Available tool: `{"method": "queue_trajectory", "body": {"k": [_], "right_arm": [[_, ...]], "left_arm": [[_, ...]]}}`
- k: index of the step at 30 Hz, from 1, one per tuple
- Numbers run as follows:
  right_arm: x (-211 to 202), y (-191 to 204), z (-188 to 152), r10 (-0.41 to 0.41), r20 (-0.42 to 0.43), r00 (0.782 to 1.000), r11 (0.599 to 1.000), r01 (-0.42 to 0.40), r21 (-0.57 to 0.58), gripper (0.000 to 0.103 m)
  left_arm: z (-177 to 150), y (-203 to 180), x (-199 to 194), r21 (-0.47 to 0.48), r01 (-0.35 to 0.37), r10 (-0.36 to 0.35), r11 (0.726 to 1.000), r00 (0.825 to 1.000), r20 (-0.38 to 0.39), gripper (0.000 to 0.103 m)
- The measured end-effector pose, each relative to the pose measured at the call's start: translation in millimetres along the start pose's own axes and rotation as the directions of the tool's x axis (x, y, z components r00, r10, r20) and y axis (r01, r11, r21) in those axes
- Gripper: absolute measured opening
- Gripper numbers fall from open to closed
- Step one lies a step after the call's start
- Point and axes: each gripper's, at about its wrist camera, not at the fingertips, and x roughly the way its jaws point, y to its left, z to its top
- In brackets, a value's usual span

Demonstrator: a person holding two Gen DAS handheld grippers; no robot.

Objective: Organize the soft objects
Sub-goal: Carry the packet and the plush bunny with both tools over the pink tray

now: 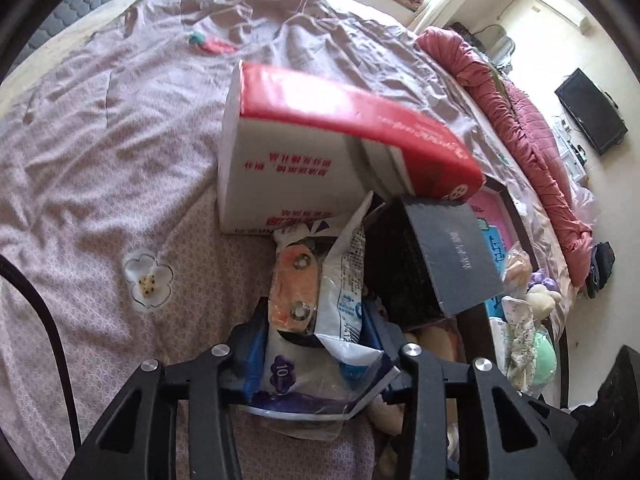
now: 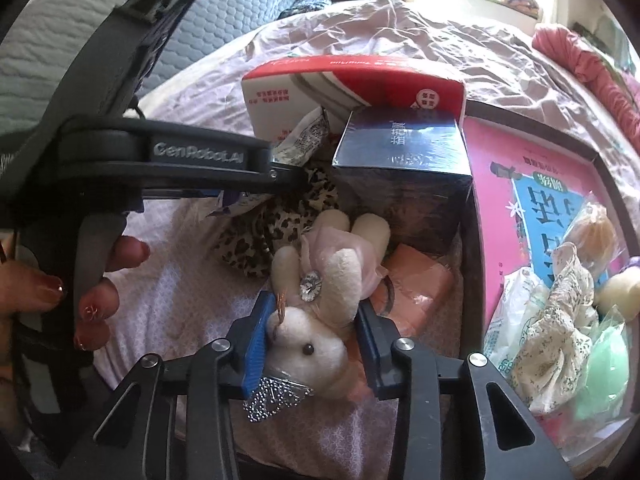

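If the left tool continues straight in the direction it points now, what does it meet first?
The left tool, shut on a white plastic packet, points at the red-and-white tissue pack. The packet's tip would probably touch it first; the dark blue box stands just right of that line. Depth is unclear.

A white tissue pack [image 1: 316, 320] with purple print stands between the pads of the left claw [image 1: 316, 344], crumpled, its top pointing to 12 o'clock. A small white plush bear [image 2: 316, 312] in a pale pink dress, with a crystal button and a silver bead crown, lies head toward 6 o'clock between the pads of the right claw [image 2: 316, 344]. A leopard-print cloth [image 2: 272, 224] lies at 10 o'clock from the bear. At 3 o'clock from it, in a shallow tray [image 2: 592, 156], rest a floral scrunchie [image 2: 556, 320], a green soft ball [image 2: 608, 368] and a cream plush [image 2: 616, 292].
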Motion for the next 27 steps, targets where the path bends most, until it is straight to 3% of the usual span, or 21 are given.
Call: {"method": "queue_trajectory", "body": {"k": [7, 11, 17, 21, 27], "right_arm": [[-4.0, -1.9, -2.0, 0.025, -0.001, 1.0, 1.0, -0.025, 0.018, 0.037], [0.1, 4.4, -2.2, 0.027, -0.026, 0.999, 1.0, -0.027, -0.007, 0.042], [12.0, 19.8, -1.1, -0.042, -0.065, 0.997, 0.995, 0.035, -0.092, 0.049], [16.3, 24.2, -2.9, -0.061, -0.077, 0.995, 0.991, 0.051, -0.123, 0.04], [-20.7, 3.9, -1.0, 0.026, 0.052, 0.998, 0.999, -0.024, -0.024, 0.035]], "left_arm": [[-1.0, -1.7, -30.0, 0.014, 0.001, -0.002, 1.0, 0.997, 0.076, 0.042], [-4.2, -0.4, -47.3, 0.022, -0.03, 0.027, 0.999, 0.994, 0.106, 0.042], [-13.4, 0.2, -62.0, 0.032, -0.056, 0.052, 0.998, 0.992, 0.113, 0.042], [-17.7, -7.4, -69.3, 0.049, -0.071, 0.065, 0.996, 0.991, 0.121, 0.042], [-23.2, -23.2, -85.1, 0.056, -0.078, 0.069, 0.995, 0.986, 0.15, 0.042]]}}
